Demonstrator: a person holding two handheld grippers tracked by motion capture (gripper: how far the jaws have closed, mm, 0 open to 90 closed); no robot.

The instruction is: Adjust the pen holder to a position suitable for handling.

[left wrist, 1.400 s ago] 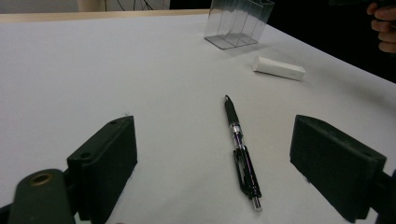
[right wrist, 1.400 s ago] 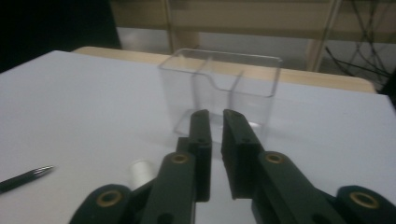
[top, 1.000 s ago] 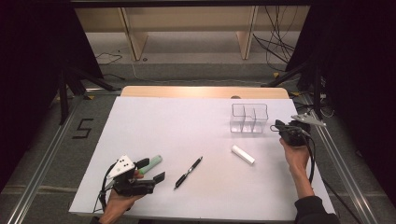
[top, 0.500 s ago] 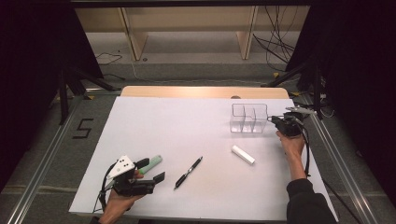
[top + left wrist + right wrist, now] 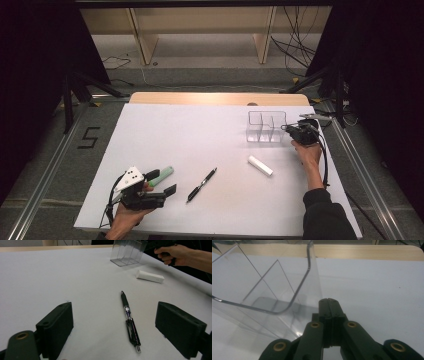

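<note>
My left gripper (image 5: 162, 183) rests at the table's near left corner, open; in the left gripper view its jaws (image 5: 113, 308) stand wide apart with nothing between the pads. A black pen (image 5: 128, 317) lies on the white table ahead of them, also seen as the pen (image 5: 201, 185) in the high view. A green marker (image 5: 161, 176) lies just beside the left gripper. My right gripper (image 5: 299, 133) is shut, with its tip (image 5: 331, 302) right at the near right corner of a clear divided box (image 5: 269, 290); I cannot tell whether they touch. The box's compartments look empty.
A white rectangular block (image 5: 260, 165) lies between the pen and the clear box (image 5: 266, 126). The table's wooden far edge (image 5: 220, 98) runs behind the box. Dark stands and cables surround the table.
The right hand has moved left and away from me, bringing its shut gripper up to the clear box's right side. The left gripper has stayed in place.
</note>
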